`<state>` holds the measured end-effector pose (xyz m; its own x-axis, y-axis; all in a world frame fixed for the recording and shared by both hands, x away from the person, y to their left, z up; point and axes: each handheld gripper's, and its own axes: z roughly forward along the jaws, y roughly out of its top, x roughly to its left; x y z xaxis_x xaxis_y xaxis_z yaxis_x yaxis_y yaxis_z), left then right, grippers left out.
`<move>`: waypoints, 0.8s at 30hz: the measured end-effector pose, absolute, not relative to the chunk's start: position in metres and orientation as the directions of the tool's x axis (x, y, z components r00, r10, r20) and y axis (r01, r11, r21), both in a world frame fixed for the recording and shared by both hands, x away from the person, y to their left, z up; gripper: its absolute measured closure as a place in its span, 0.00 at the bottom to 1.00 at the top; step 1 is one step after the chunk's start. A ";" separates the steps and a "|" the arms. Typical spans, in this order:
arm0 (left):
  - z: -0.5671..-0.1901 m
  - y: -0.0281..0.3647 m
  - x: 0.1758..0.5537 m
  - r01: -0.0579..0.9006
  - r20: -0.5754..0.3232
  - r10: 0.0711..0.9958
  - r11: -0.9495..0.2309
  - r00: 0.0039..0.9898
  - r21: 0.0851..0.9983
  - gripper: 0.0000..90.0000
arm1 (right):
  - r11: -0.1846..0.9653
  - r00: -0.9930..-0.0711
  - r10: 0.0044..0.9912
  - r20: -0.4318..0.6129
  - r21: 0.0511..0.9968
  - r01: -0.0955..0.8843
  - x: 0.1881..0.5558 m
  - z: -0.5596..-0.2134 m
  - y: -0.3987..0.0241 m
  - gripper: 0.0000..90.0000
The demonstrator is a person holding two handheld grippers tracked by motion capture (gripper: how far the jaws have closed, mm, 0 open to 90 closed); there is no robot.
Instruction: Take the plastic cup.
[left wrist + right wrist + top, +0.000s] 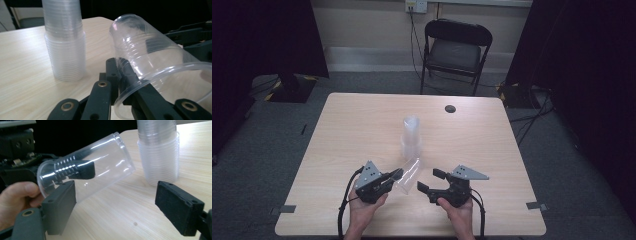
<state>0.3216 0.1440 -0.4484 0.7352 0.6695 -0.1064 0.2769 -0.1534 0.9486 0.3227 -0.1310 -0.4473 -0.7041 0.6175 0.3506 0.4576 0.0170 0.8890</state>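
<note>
**Clear cup pinched by the left gripper beside the stack**

A tall stack of nested clear plastic cups (411, 137) stands upright near the middle of the pale wood-grain table (352, 130), just beyond both grippers. A small dark round grommet (450, 108) sits near the table's far edge, and a black folding chair (455, 50) stands behind it against a light wall with a cable hanging down it.

The left gripper (393, 176) has its jaws clamped on the wall of a single transparent ribbed plastic cup (408, 174), one jaw inside the rim and one outside. The cup lies tilted, base towards the stack and open mouth towards the person's left hand (364, 205), close to the stack without visibly touching it.

The right gripper (429, 181) sits just right of the cup, jaws wide apart and holding nothing.

Grey carpet surrounds the table, with dark curtains at both sides.
</note>
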 end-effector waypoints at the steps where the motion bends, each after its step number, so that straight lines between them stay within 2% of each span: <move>1: -0.448 0.145 0.322 0.285 -0.110 0.669 -0.157 0.735 0.945 0.98 | 0.027 -0.705 0.622 0.340 0.891 0.454 0.322 -0.448 -0.131 0.18; 6: -0.449 0.148 0.323 0.312 -0.134 0.677 -0.147 0.723 0.939 0.99 | 0.077 -0.720 0.625 0.300 0.895 0.440 0.322 -0.449 -0.126 0.17; 10: -0.448 0.146 0.322 0.313 -0.140 0.662 -0.149 0.736 0.938 1.00 | 0.108 -0.737 0.620 0.270 0.900 0.421 0.320 -0.452 -0.123 0.20; 17: -0.441 0.144 0.326 0.332 -0.135 0.642 -0.196 0.755 0.923 1.00 | 0.184 -0.746 0.641 0.181 0.907 0.379 0.316 -0.453 -0.120 0.20; 24: -0.442 0.139 0.331 0.405 -0.183 0.614 -0.244 0.768 0.881 1.00 | 0.274 -0.746 0.661 0.081 0.899 0.341 0.315 -0.454 -0.120 0.18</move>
